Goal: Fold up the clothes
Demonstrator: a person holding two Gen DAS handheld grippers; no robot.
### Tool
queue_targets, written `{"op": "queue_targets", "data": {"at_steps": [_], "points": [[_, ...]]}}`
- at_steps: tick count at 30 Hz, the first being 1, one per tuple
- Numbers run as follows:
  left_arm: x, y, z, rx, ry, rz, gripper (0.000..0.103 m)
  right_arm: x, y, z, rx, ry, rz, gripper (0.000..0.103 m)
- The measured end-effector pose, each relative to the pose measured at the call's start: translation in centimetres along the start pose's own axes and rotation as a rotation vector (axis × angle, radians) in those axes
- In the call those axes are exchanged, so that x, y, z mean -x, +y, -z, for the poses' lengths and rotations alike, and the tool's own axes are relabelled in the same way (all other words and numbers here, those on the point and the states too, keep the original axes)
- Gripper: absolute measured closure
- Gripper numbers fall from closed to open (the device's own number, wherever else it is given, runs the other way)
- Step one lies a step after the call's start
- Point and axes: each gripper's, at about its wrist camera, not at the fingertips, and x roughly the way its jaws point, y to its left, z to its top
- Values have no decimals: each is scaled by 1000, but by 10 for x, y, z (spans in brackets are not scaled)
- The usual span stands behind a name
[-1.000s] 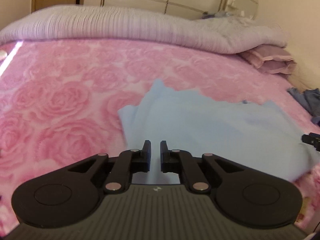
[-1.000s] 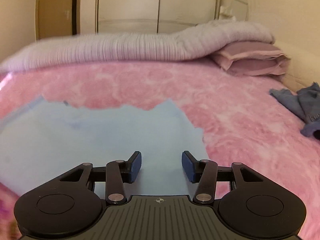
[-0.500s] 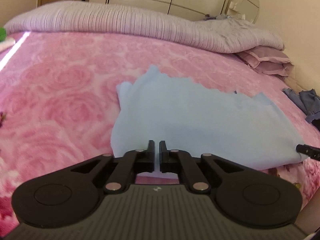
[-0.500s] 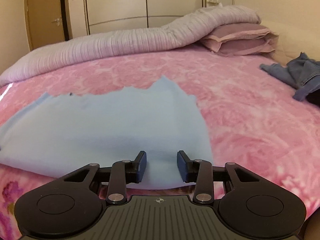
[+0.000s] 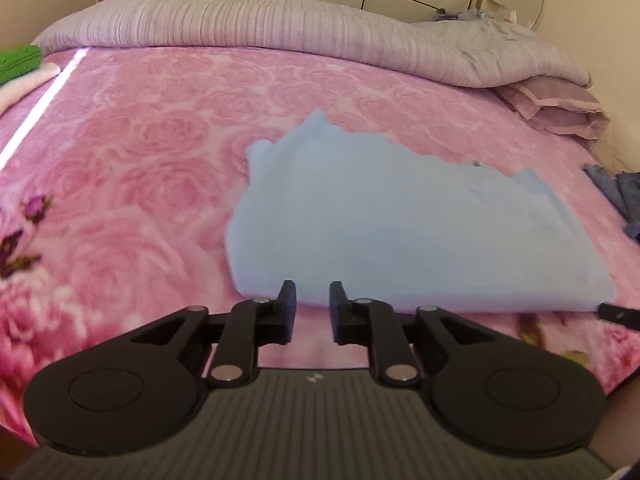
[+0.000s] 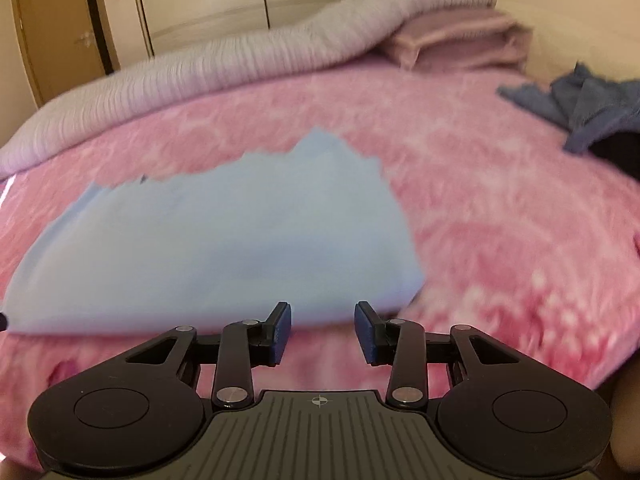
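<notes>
A light blue garment (image 5: 400, 220) lies folded flat on the pink rose-patterned blanket (image 5: 140, 152); the right wrist view also has this garment (image 6: 224, 240). My left gripper (image 5: 313, 300) hovers at the near left edge of the garment, open with a small gap and nothing between its fingers. My right gripper (image 6: 323, 320) is at the garment's near right edge, open wider and empty. The tip of the right gripper (image 5: 618, 314) pokes into the left wrist view at the far right.
A rolled lilac quilt (image 5: 320, 36) and mauve pillows (image 5: 560, 104) line the far side of the bed. Crumpled dark blue clothes (image 6: 580, 108) lie at the right. Green and white folded items (image 5: 20, 68) sit at the far left. Wardrobe doors (image 6: 200, 4) stand behind.
Both grippers have pulled back toward the near edge of the bed. The left gripper, shut on the garment's edge before, has opened and let go; the right has opened wider.
</notes>
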Motion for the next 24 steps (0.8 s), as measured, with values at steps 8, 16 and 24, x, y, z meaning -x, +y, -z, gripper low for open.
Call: {"op": "queue_targets", "data": {"at_steps": [8,16,24], "points": [[33,-15,20,-6,8,16,81,34,33,12,48,-13,29,54],[76,-18,27,-13,-62,21,78,76,51,19,90,-92,11,50],[118,-20,37,-22,-117,38,78,120,57,27,96,-168,-6,49]]}}
